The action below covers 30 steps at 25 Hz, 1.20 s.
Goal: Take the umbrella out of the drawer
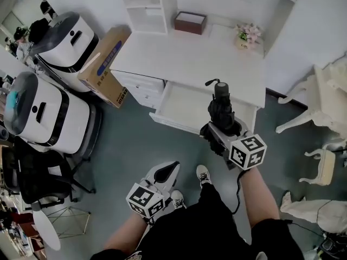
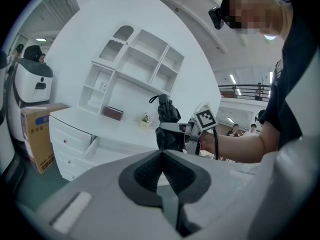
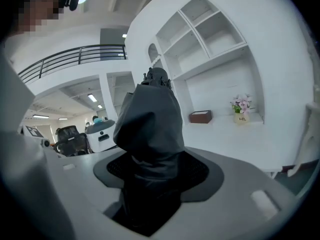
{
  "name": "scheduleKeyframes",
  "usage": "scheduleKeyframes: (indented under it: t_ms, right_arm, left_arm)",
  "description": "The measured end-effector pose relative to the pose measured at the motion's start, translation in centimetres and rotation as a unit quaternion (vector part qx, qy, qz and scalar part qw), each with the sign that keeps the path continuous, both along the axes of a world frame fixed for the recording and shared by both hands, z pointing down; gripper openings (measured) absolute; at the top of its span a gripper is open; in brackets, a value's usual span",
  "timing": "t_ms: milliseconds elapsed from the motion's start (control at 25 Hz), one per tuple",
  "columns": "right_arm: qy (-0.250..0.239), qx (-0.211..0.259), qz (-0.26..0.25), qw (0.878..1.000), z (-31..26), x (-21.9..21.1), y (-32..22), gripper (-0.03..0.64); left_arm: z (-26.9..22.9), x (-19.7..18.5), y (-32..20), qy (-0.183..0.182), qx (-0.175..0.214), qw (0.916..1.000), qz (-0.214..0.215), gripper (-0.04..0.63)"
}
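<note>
Right, your umbrella [image 1: 221, 108] is a black folding one, fabric bunched & loose round the shaft, stubby handle up top w/ a thin wrist loop off its end. It's out of the drawer [image 1: 181, 104]. Your R gripper [image 1: 218, 133] is clamped on its lower part, jaws squeezing the fabric from both sides. The umbrella stands roughly upright, handle end away from the gripper. In head view it shows over the open drawer's right end & the front edge of the desk [image 1: 190, 58]. The drawer is pulled out, white inside.

R gripper view: the umbrella [image 3: 150, 124] fills the middle, its fabric pinched btwn the dark pads of the R gripper [image 3: 150, 184], handle tip at the top. Behind it are the shelf unit [image 3: 210, 34], a brown box [image 3: 200, 116] & a small flower pot [image 3: 241, 111] on the desk.

L gripper view gives you what head view can't: the umbrella [image 2: 168, 115] is in the air above desk-top level, in front of the desk & apart from it. The L gripper [image 2: 162, 181] has its jaws closed together, nothing btwn them. In head view the L gripper [image 1: 162, 175] sits low by your legs, well apart from the umbrella.
</note>
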State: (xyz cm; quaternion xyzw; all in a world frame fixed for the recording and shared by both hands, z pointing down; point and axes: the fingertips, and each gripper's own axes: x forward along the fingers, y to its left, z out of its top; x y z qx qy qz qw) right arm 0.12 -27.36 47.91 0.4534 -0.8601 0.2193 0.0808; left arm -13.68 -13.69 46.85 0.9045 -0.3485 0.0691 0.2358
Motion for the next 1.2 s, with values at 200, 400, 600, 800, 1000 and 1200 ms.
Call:
scheduleKeyframes:
  t_ms: [200, 400, 600, 800, 1000, 1200]
  right_arm:
    - [-0.033, 0.033, 0.020, 0.999, -4.2, -1.4, 4.3, 0.298]
    - [-0.055, 0.058, 0.038, 0.996, -7.0, -2.7, 9.1, 0.299]
    - [-0.071, 0.062, 0.061, 0.994, -8.0, -3.7, 14.2, 0.299]
    - [-0.076, 0.064, 0.083, 0.992, -8.1, -4.1, 18.9, 0.301]
    - [-0.072, 0.059, 0.090, 0.992, -8.0, -4.6, 23.0, 0.301]
    - [-0.067, 0.058, 0.085, 0.992, -8.2, -4.1, 26.2, 0.301]
  left_arm:
    - [-1.7, -1.7, 1.7, 0.006, 0.017, 0.9998, 0.004, 0.000]
    - [-3.0, -3.6, 3.5, 0.013, 0.030, 0.9995, 0.005, 0.000]
    - [-3.8, -5.4, 5.8, 0.017, 0.037, 0.9991, 0.010, 0.000]
    - [-4.0, -5.9, 8.7, 0.017, 0.040, 0.9985, 0.033, 0.000]
    - [-3.9, -6.4, 11.0, 0.017, 0.035, 0.9984, 0.041, 0.000]
    - [-4.4, -5.3, 12.9, 0.024, 0.035, 0.9981, 0.044, 0.000]
